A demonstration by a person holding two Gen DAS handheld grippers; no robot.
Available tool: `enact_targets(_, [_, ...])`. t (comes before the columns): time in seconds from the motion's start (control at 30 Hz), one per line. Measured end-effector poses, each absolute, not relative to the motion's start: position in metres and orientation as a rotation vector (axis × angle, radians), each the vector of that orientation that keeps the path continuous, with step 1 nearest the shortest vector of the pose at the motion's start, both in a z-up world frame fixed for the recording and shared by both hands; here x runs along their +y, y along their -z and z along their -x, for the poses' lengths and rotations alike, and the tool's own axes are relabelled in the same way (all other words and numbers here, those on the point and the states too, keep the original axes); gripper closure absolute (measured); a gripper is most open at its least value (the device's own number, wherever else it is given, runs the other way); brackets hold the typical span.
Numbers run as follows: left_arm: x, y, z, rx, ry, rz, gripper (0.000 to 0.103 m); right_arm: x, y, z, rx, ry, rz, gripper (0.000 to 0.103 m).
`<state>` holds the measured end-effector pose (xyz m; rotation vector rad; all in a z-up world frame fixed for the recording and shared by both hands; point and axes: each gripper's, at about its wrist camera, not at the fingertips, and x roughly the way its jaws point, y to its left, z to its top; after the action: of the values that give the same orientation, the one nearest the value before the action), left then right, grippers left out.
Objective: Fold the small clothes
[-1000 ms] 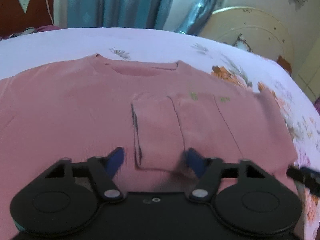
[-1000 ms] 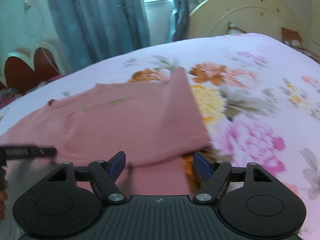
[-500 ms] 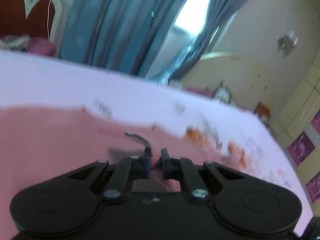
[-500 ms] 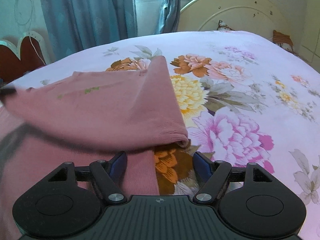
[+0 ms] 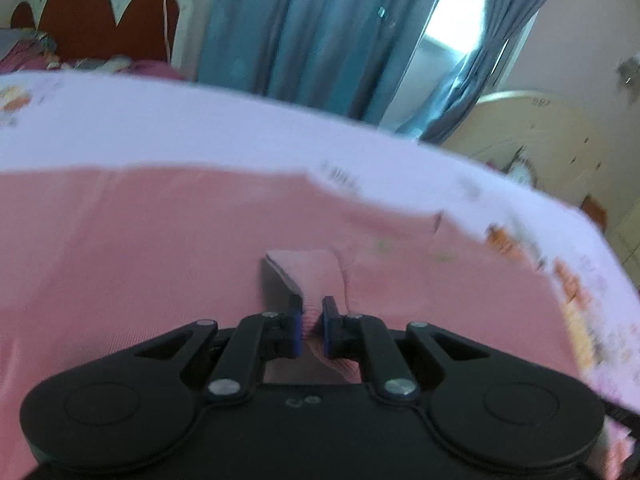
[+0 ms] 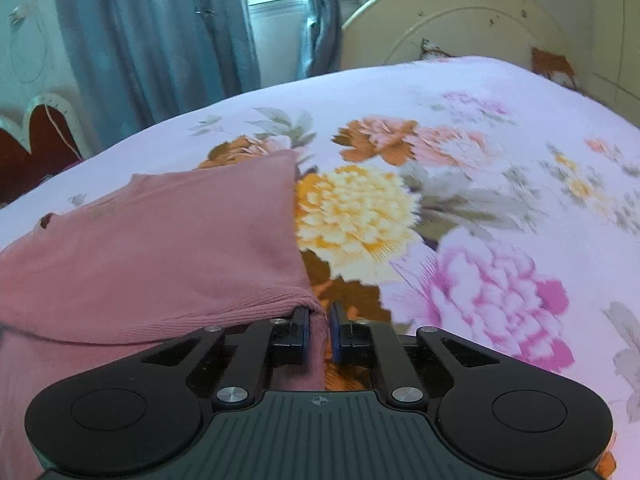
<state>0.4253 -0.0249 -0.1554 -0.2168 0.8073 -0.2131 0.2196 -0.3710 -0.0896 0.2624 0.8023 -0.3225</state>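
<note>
so the pink ribbed knit top point(image 5: 168, 248) is spread flat on the pale lilac bedsheet with big printed flowers point(image 6: 480, 184), covering the near-left part of the bed in both views; there's lots of bare sheet beyond its far edge in the left view and off to the right of it in the right view, so plenty of space that way; the bed's far side runs up against blue-grey curtains point(image 5: 312, 32), with a cream rounded headboard point(image 6: 452, 28) at the far right and a red scalloped headboard with white trim point(image 5: 100, 16) at the far left; my left gripper point(image 5: 308, 326) has its jaws pressed together on a raised fold of the top, a narrow strip of fabric standing up from the flat body just ahead of the tips; my right gripper point(image 6: 319, 328) is pinched shut on the top's right edge, right where a folded-over corner with a ribbed hem comes down to the tips, orange flower print showing just beside it; the fabric looks smooth, soft, a bit blurry in the left view; tiny greenish marks sit near the far right part.
</note>
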Motion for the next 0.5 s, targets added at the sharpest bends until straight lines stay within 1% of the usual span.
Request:
enact_targets(0.13, [-0.025, 0.163, -0.421, 0.820, 0.213, 0.174, 0.092, -0.372, 0.085, -0.215, 0.826, 0.301, -0.253, 0.093])
enact_targets(0.2, [-0.026, 0.158, -0.422, 0.816, 0.177, 0.131, 0.075, -0.375, 0.078, -0.209, 0.828, 0.291, -0.263, 0.091])
enact_targets(0.23, [-0.022, 0.156, -0.421, 0.802, 0.151, 0.118, 0.075, -0.375, 0.073, -0.205, 0.816, 0.294, -0.264, 0.083])
enact_targets(0.27, [-0.018, 0.151, -0.419, 0.782, 0.132, 0.114, 0.075, -0.376, 0.067, -0.202, 0.797, 0.296, -0.262, 0.066])
enact_targets(0.33, [-0.014, 0.141, -0.417, 0.741, 0.105, 0.119, 0.073, -0.378, 0.057, -0.202, 0.753, 0.301, -0.254, 0.044])
enact_targets(0.4, [-0.018, 0.134, -0.418, 0.712, 0.116, 0.111, 0.071, -0.381, 0.052, -0.212, 0.738, 0.292, -0.243, 0.044])
enact_targets(0.5, [-0.037, 0.136, -0.431, 0.733, 0.173, 0.092, 0.069, -0.387, 0.057, -0.238, 0.755, 0.269, -0.266, 0.044])
